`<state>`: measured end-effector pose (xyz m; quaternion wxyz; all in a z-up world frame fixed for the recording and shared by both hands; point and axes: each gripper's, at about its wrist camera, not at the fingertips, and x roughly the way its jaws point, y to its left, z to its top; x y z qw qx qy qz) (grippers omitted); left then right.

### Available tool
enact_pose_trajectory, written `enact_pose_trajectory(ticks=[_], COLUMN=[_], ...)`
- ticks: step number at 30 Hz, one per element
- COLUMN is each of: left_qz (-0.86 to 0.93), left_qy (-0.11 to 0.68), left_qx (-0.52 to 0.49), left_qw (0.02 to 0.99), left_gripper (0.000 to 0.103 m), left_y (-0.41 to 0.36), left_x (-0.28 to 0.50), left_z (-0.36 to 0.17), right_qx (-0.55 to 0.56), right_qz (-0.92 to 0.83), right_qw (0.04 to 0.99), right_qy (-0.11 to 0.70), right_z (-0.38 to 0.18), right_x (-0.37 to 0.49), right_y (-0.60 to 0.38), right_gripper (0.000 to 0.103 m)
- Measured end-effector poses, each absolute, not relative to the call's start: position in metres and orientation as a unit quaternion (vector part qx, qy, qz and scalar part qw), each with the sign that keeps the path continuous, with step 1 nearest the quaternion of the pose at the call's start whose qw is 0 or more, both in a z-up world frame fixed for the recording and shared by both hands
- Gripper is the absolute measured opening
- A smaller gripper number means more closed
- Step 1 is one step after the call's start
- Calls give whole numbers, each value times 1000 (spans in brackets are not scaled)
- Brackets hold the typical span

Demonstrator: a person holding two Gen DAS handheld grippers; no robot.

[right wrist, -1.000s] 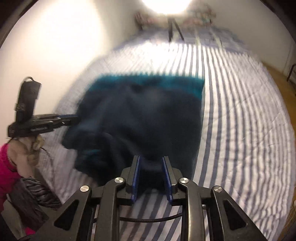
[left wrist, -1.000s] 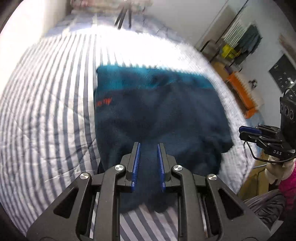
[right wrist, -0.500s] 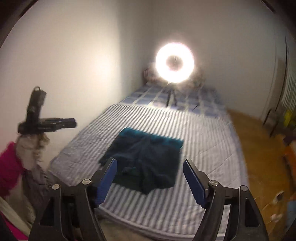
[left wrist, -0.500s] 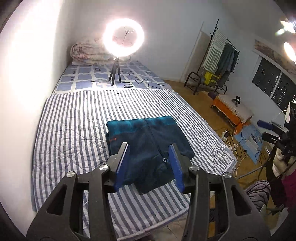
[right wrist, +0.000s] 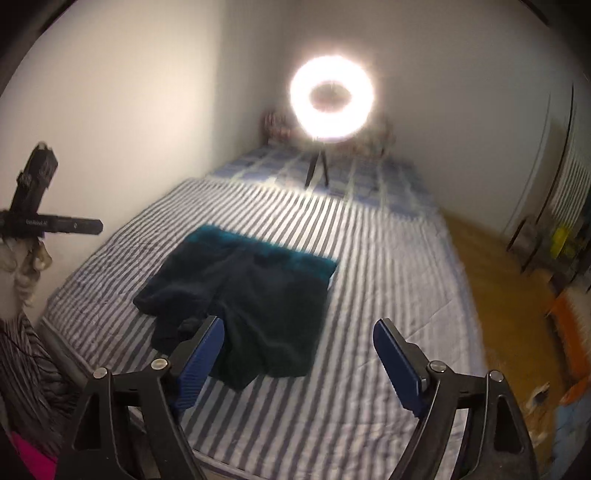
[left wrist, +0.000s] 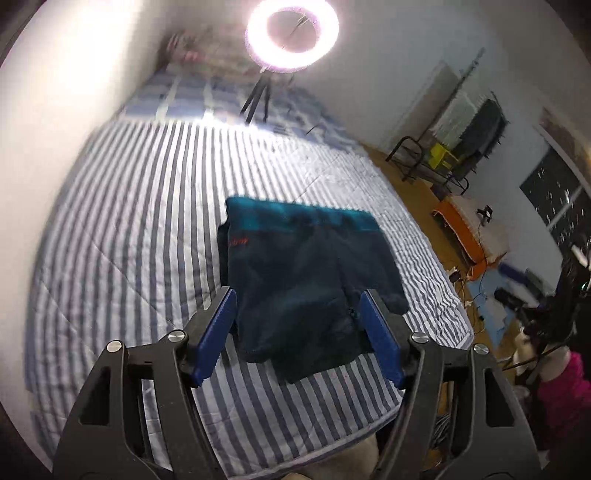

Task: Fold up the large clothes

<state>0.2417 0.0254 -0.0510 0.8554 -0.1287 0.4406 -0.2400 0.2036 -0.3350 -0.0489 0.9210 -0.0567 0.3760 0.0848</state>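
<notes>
A dark navy garment (left wrist: pixel 306 291) lies folded on the striped bedspread (left wrist: pixel 122 236), near the front edge of the bed. A teal band (left wrist: pixel 295 218) runs along its far edge, and a small orange mark (left wrist: pixel 238 242) sits near its left corner. The front edge of the garment is uneven — some flaps hang lower than others.

The left gripper (left wrist: pixel 299 332) is held above the bed and points down toward the garment. Its jaws are opening, and its blue pads (left wrist: pixel 216 336) stand well apart with nothing between them; the cloth is seen only behind them, lying on the bed. The right gripper (right wrist: pixel 299 354) is also above the bed, near the front edge. Its jaws are opening too, wide apart, and they hold nothing.

In the right wrist view the left gripper (right wrist: pixel 86 226) appears at the left side, in a gloved hand (right wrist: pixel 22 262), away from the garment. In the left wrist view a pink sleeve (left wrist: pixel 565 384) shows at the right edge, but that part is blurred.

At the far end of the bed a lit ring light (left wrist: pixel 293 35) stands on a small tripod (left wrist: pixel 255 98), on a checked blanket (left wrist: pixel 192 96). On the right of the room — beyond the wooden floor (right wrist: pixel 498 295) — there is a clothes rack (left wrist: pixel 458 144).
</notes>
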Motion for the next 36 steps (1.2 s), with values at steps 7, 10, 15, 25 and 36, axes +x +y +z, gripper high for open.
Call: enact_pose_trajectory(ticks=[7, 10, 15, 25, 36], left_qz=[-235, -228, -210, -210, -232], left_qy=[510, 538, 569, 588, 596], left_qx=[-177, -205, -257, -276, -323], left_qw=[808, 785, 752, 731, 697], left_gripper=[71, 71, 71, 71, 72], left_y=[17, 19, 36, 37, 27], left_x=[306, 327, 342, 340, 377], left_z=[-111, -135, -171, -199, -236], right_qx=[12, 49, 159, 215, 246], right_qz=[119, 132, 134, 151, 211], right_qw=[900, 889, 861, 830, 795], right_qy=[418, 436, 464, 492, 512], right_z=[-98, -124, -166, -203, -239], right_x=[271, 293, 317, 331, 336], right_y=[-362, -373, -398, -407, -399], right_gripper=[80, 81, 81, 81, 82])
